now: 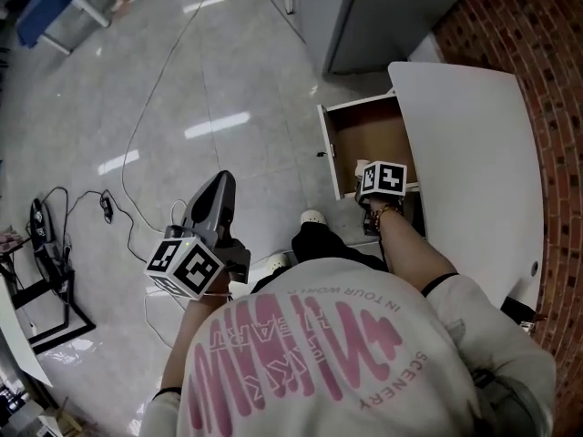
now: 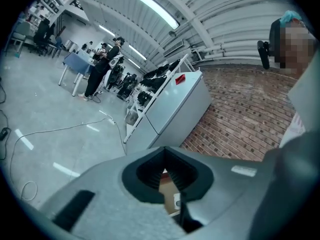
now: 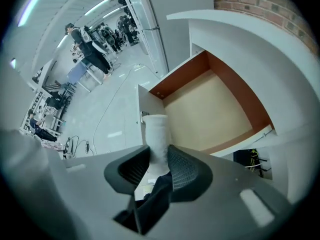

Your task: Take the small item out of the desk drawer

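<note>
A small white cylinder stands upright between the ribbed pads of my right gripper, which is shut on it. Below it lies the open desk drawer, its pale bottom bare. In the head view the right gripper hangs over the front of the drawer, which juts from the white desk; the cylinder is hidden there. My left gripper is held away at the left over the floor. Its fingertips meet with nothing between them in the left gripper view.
Cables trail across the glossy grey floor. A grey cabinet stands beyond the drawer and a brick wall runs along the right. A black stand sits at the left. People stand far off by a blue table.
</note>
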`<action>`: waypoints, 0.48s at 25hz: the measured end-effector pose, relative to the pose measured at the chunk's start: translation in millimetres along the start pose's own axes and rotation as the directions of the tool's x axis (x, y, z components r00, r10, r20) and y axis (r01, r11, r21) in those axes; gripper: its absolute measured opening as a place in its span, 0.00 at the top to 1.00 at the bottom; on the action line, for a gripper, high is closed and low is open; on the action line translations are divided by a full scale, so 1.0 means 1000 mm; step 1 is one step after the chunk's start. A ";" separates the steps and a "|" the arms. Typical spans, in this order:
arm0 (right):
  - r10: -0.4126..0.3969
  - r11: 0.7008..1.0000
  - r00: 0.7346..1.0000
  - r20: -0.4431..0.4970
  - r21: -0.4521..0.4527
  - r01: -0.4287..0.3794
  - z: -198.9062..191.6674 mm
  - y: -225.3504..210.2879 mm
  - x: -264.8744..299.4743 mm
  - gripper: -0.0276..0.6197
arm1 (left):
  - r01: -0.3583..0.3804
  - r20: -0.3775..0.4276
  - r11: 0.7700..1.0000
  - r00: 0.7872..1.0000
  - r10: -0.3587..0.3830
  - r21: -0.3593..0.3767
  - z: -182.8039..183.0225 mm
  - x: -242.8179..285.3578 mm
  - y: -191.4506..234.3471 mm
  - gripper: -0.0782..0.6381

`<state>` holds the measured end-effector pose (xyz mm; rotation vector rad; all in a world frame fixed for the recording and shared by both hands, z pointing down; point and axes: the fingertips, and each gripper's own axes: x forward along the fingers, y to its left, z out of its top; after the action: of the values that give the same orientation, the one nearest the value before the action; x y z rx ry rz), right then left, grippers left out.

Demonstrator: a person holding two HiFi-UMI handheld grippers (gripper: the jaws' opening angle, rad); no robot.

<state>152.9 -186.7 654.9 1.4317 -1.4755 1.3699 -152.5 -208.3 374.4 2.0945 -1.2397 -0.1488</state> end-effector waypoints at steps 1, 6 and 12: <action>0.005 1.000 1.000 0.015 0.003 -0.005 0.002 0.005 -0.005 0.76 | 0.011 0.012 1.000 1.000 -0.011 0.009 0.006 -0.002 -0.002 0.89; 0.035 0.999 0.997 0.070 -0.008 -0.034 -0.005 0.030 -0.036 0.76 | 0.051 0.056 0.998 0.997 -0.052 0.031 0.025 -0.024 -0.017 0.89; 0.075 0.997 0.987 0.144 -0.012 -0.074 -0.014 0.053 -0.070 0.76 | 0.101 0.087 0.993 0.990 -0.106 0.063 0.041 -0.048 -0.039 0.88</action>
<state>112.4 -161.7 579.9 1.5121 -1.6391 1.3280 -167.2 -178.3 308.4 2.2259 -1.2013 -0.2594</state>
